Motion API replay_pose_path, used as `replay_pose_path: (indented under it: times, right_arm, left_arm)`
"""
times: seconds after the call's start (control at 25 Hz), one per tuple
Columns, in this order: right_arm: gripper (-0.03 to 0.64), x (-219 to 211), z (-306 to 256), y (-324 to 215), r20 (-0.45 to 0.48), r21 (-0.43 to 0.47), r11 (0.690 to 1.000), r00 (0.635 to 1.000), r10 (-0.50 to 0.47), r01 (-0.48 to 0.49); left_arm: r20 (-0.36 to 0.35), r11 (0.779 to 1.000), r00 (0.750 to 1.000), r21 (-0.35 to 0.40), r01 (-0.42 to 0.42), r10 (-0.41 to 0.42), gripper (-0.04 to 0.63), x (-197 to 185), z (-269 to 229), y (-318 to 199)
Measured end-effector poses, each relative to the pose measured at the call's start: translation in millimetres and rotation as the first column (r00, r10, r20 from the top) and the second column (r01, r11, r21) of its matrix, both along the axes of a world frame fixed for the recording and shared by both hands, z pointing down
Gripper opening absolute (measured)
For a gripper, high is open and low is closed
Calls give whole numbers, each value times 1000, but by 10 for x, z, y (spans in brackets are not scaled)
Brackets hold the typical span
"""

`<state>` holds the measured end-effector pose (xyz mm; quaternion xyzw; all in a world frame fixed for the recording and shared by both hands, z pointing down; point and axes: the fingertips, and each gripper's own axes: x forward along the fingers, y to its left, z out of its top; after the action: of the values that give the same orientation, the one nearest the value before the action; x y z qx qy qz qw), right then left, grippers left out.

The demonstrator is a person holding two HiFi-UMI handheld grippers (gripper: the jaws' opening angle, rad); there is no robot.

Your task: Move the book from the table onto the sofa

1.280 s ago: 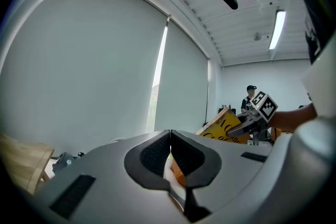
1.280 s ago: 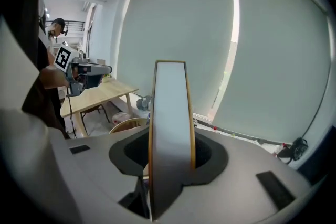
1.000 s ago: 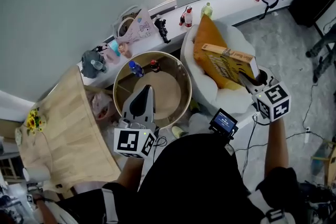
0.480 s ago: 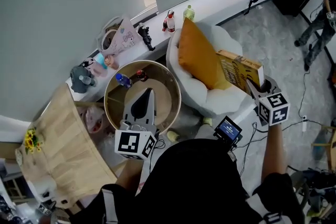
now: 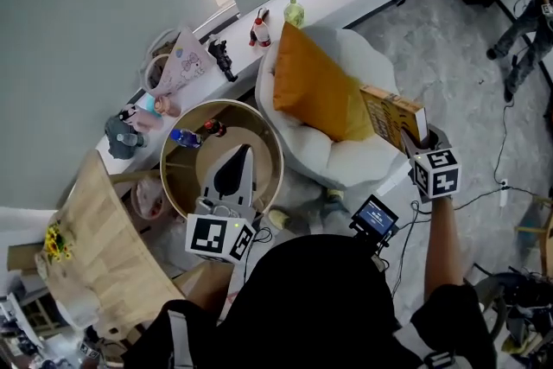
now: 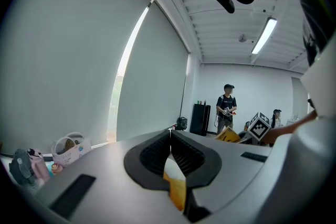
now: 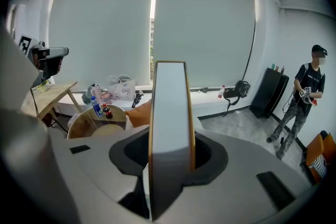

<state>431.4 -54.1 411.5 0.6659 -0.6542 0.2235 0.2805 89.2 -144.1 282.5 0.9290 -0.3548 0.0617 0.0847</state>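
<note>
The yellow book [image 5: 393, 118] is in the air at the white sofa's [image 5: 337, 158] right side, next to the orange cushion [image 5: 313, 91]. My right gripper [image 5: 413, 136] is shut on the book's near end. In the right gripper view the book [image 7: 169, 113] stands edge-on between the jaws, its white page edge facing the camera. My left gripper [image 5: 233, 171] hovers over the round wooden table [image 5: 177, 181]. Its jaws are shut with nothing in them, and in the left gripper view the fingertips [image 6: 170, 136] meet.
Two small bottles [image 5: 197, 134] stand on the round table. A window ledge [image 5: 238, 43] carries bags, toys and bottles. A wooden folding table [image 5: 104, 259] is at the left. Cables [image 5: 501, 186] lie on the floor to the right. A person [image 7: 304, 94] stands by a black cabinet [image 7: 269, 93].
My right gripper has carried the book down and to the right, from in front of the cushion to the sofa's right side. My left gripper still hangs over the round table.
</note>
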Motion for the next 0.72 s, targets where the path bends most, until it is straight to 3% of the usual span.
replay_pose_path:
  times: [0.32, 0.72]
  right_arm:
    - [152, 626, 635, -337, 22, -76, 997, 1000, 19, -17]
    - [151, 1059, 1589, -692, 48, -193, 981, 998, 37, -27]
  left_arm:
    - [57, 999, 998, -19, 37, -35, 14, 616, 193, -223]
    - [136, 992, 987, -88, 94, -82, 14, 1064, 646, -461]
